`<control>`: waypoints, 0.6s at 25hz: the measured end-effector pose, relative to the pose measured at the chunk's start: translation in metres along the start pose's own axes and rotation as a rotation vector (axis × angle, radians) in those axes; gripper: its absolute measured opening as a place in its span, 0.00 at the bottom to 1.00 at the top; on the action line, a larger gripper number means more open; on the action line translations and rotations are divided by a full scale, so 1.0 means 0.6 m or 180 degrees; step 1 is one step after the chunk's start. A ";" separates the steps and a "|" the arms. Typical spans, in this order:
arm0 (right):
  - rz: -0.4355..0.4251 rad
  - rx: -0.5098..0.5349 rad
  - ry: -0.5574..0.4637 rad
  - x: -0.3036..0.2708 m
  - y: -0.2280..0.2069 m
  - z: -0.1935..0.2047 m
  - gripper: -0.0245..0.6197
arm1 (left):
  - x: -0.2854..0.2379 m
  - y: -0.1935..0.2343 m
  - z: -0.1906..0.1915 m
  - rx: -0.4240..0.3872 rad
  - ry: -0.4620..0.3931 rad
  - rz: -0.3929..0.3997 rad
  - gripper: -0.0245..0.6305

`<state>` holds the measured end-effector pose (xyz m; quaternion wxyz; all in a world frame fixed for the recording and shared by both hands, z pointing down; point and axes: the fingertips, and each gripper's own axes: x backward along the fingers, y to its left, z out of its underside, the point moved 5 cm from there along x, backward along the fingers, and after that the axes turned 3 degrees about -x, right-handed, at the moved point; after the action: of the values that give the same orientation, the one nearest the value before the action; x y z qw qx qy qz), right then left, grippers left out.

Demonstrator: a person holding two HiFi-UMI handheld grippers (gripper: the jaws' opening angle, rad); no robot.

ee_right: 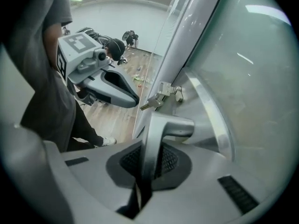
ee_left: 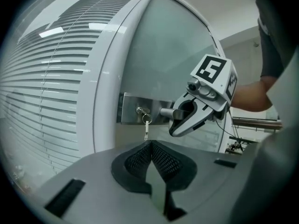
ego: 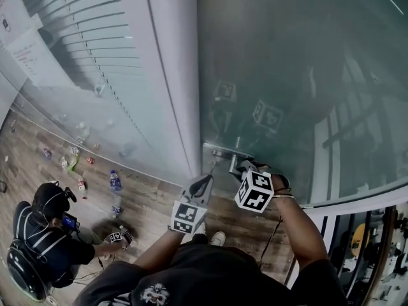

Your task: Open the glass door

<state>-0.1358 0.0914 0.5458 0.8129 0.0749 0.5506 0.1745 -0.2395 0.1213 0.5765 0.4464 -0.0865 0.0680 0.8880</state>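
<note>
The glass door (ego: 287, 75) fills the far right of the scene. On its steel lock plate (ee_left: 133, 108) the lever handle (ee_right: 161, 125) has its long arm lying straight between the pads of the right claw (ee_right: 150, 148), which is clenched on it. A key (ee_left: 146, 122) hangs just left of the handle. The left claw (ee_left: 150, 144), clenched on nothing, sits nearer and apart from the door, so pressing the lever probably falls to the right hand.

Slatted blinds (ego: 95, 24) fill upper left, paper notices (ego: 29, 59) just beside them at picture's edge. Wood-plank floor (ego: 146, 199) below, bottles (ego: 115, 181) scattered across it. Person (ego: 44, 241) crouches lower left, dark headset on, near bottles.
</note>
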 end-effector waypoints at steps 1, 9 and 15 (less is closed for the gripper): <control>-0.0023 0.0001 -0.0010 -0.002 0.001 0.000 0.07 | -0.003 0.000 0.000 -0.0003 -0.0001 0.0010 0.05; 0.0041 -0.0272 -0.1129 -0.012 0.004 0.001 0.06 | -0.008 -0.001 0.004 -0.0012 0.0002 0.0062 0.05; -0.0082 -0.0607 -0.2020 -0.021 0.006 0.007 0.06 | -0.006 -0.009 0.008 -0.0018 0.0045 0.0104 0.05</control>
<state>-0.1370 0.0904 0.5591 0.9494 0.0421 0.2520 0.1829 -0.2337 0.1225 0.5818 0.4312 -0.0930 0.0701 0.8947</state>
